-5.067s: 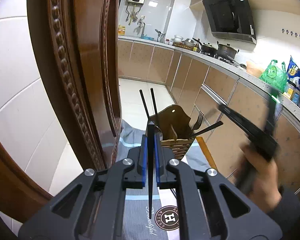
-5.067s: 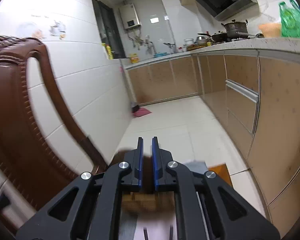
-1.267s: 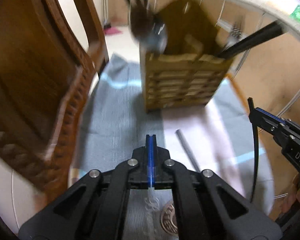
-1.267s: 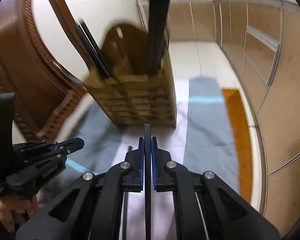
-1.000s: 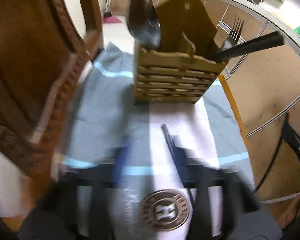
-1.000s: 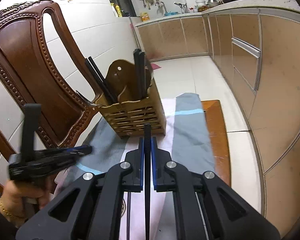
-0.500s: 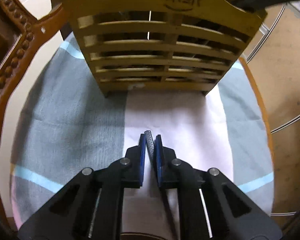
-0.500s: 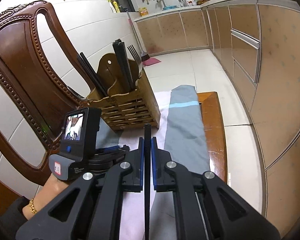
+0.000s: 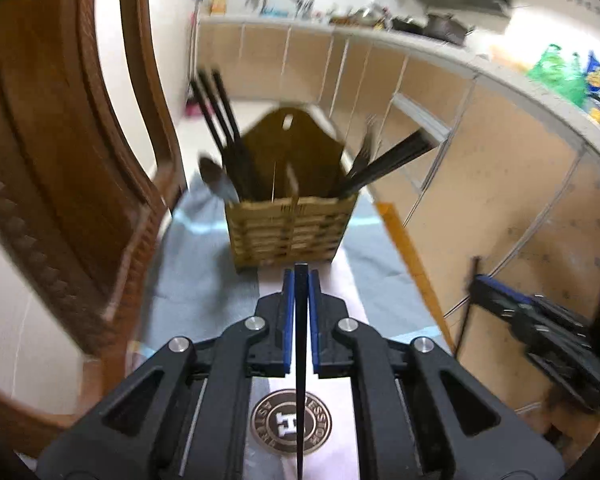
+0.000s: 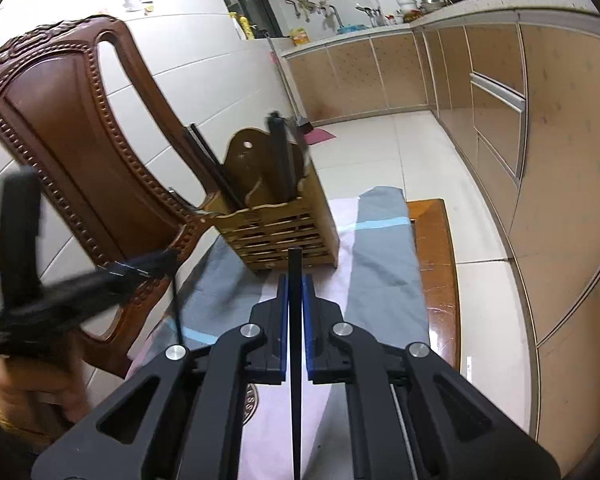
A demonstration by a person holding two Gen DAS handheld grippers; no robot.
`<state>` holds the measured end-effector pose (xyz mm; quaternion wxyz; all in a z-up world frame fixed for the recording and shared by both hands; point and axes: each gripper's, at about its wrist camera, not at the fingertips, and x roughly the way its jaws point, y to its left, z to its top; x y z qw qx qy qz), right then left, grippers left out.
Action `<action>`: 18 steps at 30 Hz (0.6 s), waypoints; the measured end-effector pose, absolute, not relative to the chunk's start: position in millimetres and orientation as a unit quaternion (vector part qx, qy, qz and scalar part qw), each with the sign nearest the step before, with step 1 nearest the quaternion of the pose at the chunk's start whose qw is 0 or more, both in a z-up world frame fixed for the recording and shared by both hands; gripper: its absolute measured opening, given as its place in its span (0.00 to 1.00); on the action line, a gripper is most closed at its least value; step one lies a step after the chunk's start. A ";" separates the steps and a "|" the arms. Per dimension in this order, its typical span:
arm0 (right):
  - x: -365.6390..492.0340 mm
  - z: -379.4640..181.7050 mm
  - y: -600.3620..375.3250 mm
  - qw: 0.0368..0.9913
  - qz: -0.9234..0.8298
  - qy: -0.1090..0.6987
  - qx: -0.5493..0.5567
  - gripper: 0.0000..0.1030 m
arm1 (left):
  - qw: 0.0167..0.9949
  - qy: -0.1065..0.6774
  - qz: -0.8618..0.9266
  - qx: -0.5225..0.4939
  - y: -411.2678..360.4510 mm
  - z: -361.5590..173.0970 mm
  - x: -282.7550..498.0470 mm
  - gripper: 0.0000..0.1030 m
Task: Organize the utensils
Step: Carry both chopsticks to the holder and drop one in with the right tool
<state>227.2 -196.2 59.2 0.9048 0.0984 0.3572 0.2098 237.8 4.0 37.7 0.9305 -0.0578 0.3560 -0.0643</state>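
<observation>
A wooden slatted utensil holder (image 9: 290, 232) stands on a grey and white cloth (image 9: 196, 280); it holds black chopsticks, a spoon (image 9: 216, 182) and a fork. My left gripper (image 9: 300, 280) is shut on a black chopstick (image 9: 300, 360), raised just in front of the holder. My right gripper (image 10: 294, 284) is shut on another black chopstick (image 10: 295, 340), raised in front of the holder (image 10: 280, 232). The left gripper shows blurred at the left of the right wrist view (image 10: 100, 280).
A carved brown wooden chair back (image 9: 60, 160) stands close on the left of the holder. The cloth lies on a small wooden table (image 10: 436, 260). Kitchen cabinets (image 10: 540, 140) run along the right, with tiled floor beyond.
My left gripper has closed on a chopstick lying on the cloth and lifted it up and back from the holder. My right gripper has stayed shut on its chopstick and barely moved.
</observation>
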 end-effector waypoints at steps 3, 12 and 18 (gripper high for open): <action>214.1 65.8 -190.7 0.909 0.213 0.346 0.089 0.07 | 0.938 0.338 -0.071 -0.040 2.4 64.4 215.8 0.06; 168.4 79.8 -175.2 0.921 0.216 0.313 0.084 0.07 | 0.948 0.307 -0.077 -0.023 17.7 94.7 188.8 0.06; 155.1 102.4 -157.3 0.926 0.214 0.299 0.082 0.07 | 0.952 0.294 -0.075 -0.040 36.2 121.5 174.4 0.06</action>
